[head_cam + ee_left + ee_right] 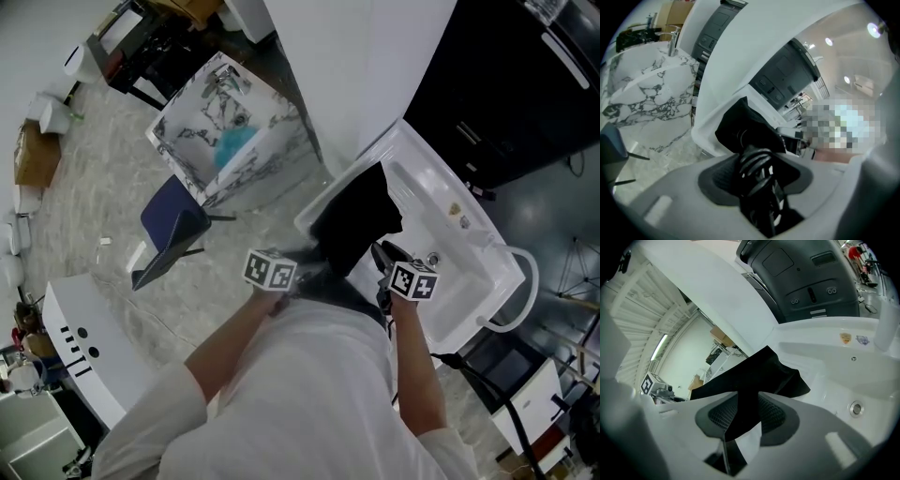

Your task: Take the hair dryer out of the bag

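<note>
From your head view, your left gripper (302, 272) and right gripper (382, 255) flank the black bag (361, 211), which is held up over the edge of the white basin (450, 220). In the left gripper view, your jaws are clamped on a coiled black cord (755, 159) running toward the bag just beyond. The body of the hair dryer itself can't be made out. In the right gripper view, the jaws pinch a fold of the bag's fabric — it hangs above the basin.
</note>
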The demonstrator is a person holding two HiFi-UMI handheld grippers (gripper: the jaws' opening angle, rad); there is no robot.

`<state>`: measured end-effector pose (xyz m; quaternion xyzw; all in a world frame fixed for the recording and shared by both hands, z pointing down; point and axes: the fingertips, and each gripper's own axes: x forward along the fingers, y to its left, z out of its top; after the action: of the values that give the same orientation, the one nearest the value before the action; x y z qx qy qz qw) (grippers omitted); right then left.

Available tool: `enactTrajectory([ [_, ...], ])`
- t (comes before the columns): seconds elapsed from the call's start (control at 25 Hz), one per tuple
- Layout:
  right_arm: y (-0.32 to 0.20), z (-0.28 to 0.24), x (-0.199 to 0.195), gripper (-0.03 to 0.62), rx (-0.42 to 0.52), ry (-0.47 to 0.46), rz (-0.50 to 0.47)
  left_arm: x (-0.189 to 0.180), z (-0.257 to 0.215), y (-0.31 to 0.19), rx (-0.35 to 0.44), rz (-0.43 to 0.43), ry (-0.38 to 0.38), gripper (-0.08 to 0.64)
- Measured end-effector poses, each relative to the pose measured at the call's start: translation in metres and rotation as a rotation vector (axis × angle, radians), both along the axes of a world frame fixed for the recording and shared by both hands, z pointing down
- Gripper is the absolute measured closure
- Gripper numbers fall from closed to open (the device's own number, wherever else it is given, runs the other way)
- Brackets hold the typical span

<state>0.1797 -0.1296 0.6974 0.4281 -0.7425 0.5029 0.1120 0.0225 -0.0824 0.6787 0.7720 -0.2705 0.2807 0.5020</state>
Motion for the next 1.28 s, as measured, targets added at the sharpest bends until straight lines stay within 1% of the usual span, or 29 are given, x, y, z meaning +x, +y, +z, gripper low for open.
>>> enactTrajectory([
  [0.08, 0.002, -0.002, -0.004, 0.456, 0.002, 0.002, 0.007, -0.007, 0.0, 0.005, -0.007, -0.002, 0.012, 0.345],
  [0.2, 0.007, -0.006, -0.011, 0.456, 0.0, -0.001, 0.023, -0.018, 0.004, 0.011, -0.019, 0.0, 0.002, 0.344],
  [0.36, 0.022, -0.006, -0.033, 0.445, -0.035, -0.018, 0.002, -0.027, 0.008, 0.02, -0.031, 0.017, 0.007, 0.344],
  [0.48, 0.032, -0.009, -0.047, 0.445, -0.04, -0.022, 0.006, -0.035, 0.011, 0.027, -0.039, 0.031, 0.016, 0.345],
  [0.72, 0.041, -0.014, -0.056, 0.448, -0.028, -0.006, 0.057, -0.061, 0.011, 0.04, -0.054, 0.006, 0.059, 0.345],
  [0.88, 0.05, -0.019, -0.059, 0.449, -0.028, 0.005, 0.079, -0.081, 0.002, 0.048, -0.053, -0.01, 0.088, 0.345],
  [1.04, 0.057, -0.023, -0.062, 0.452, -0.025, 0.005, 0.101, -0.096, -0.007, 0.05, -0.032, -0.03, 0.114, 0.345],
  [1.28, 0.071, -0.033, -0.069, 0.457, -0.004, 0.011, 0.129, -0.108, -0.031, 0.049, 0.016, -0.048, 0.16, 0.345],
])
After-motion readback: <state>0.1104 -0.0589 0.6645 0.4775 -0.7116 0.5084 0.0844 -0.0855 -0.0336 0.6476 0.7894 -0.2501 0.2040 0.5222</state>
